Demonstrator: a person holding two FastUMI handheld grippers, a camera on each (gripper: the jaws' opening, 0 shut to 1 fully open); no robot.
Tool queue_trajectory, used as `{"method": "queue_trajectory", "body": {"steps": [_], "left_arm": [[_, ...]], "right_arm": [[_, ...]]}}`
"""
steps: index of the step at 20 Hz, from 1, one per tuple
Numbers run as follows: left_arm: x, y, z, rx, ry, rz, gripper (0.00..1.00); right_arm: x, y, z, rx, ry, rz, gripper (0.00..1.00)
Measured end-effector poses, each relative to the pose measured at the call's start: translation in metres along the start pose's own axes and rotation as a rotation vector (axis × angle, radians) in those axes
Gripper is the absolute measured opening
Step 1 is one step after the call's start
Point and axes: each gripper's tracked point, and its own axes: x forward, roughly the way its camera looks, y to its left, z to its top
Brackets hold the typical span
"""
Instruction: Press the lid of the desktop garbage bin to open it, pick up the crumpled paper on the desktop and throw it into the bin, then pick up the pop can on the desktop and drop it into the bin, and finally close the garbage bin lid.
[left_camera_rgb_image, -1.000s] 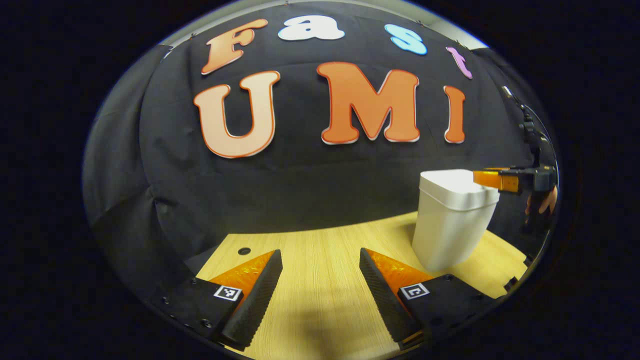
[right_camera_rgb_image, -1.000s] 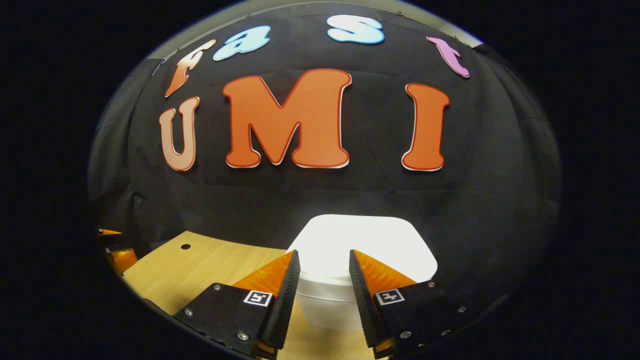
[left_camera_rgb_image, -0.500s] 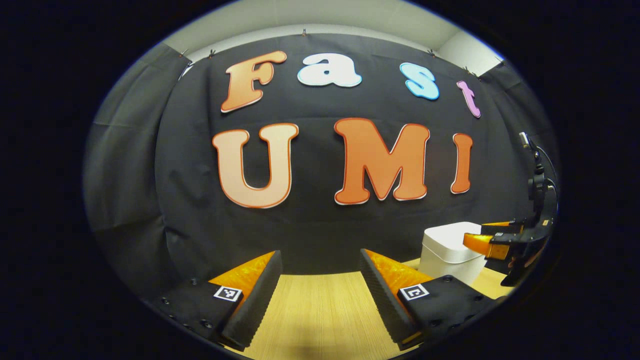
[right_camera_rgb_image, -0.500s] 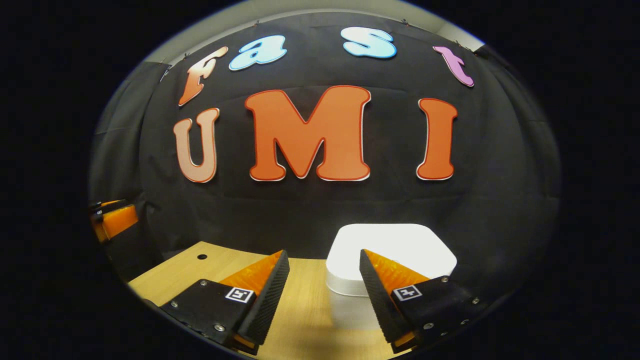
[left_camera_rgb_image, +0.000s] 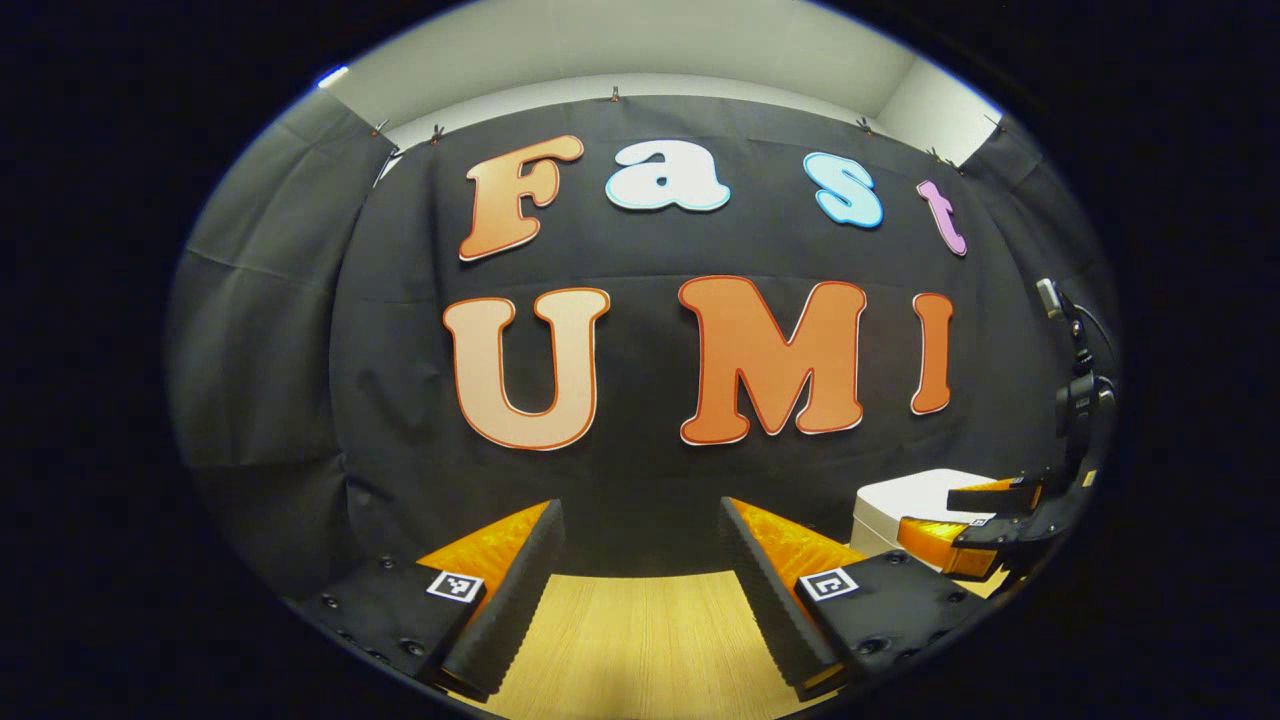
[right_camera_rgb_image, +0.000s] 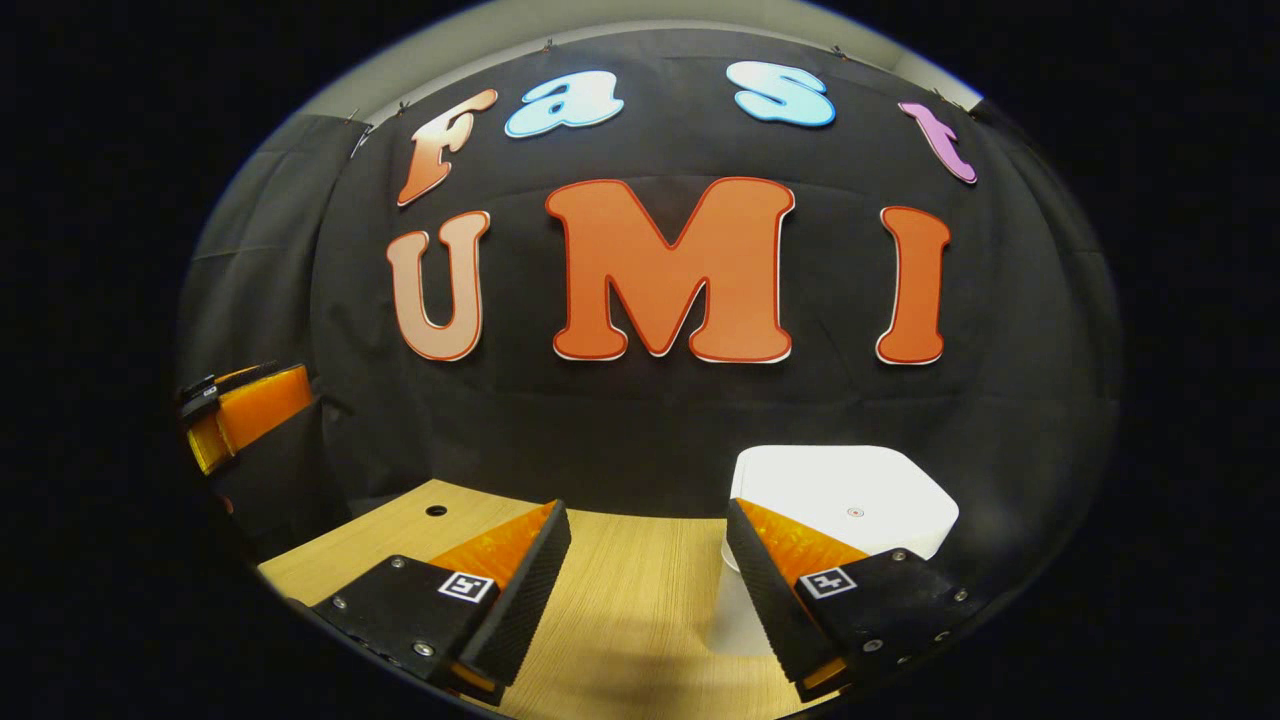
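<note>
The white desktop bin (right_camera_rgb_image: 850, 500) stands on the wooden table with its flat lid down. It lies ahead and to the right of my right gripper (right_camera_rgb_image: 648, 575), whose fingers are open and hold nothing. In the left gripper view the bin (left_camera_rgb_image: 915, 500) shows low at the right, partly behind the right gripper (left_camera_rgb_image: 950, 520). My left gripper (left_camera_rgb_image: 640, 575) is open over bare table, well left of the bin. It also appears at the left edge of the right gripper view as the left gripper (right_camera_rgb_image: 245, 410).
The light wooden table (right_camera_rgb_image: 620, 590) reaches back to the black cloth wall. A small dark hole (right_camera_rgb_image: 436, 510) sits in the tabletop at the far left. A black stand with a cable (left_camera_rgb_image: 1075, 390) rises at the right edge.
Both grippers have lifted and tilted up, so more wall and less table shows. The right gripper has come off the bin lid, shifted left and opened wider. The lid stays down.
</note>
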Motion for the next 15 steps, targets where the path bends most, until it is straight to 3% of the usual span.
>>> {"method": "queue_trajectory", "body": {"steps": [8, 15], "left_arm": [[0.009, -0.006, -0.005, 0.036, -0.007, 0.007, 0.99], [0.011, -0.002, -0.018, 0.017, 0.032, 0.014, 0.99]], "right_arm": [[0.014, 0.029, 0.008, -0.012, -0.009, 0.060, 0.96], [0.014, 0.034, 0.006, -0.042, -0.001, 0.066, 0.96]]}}
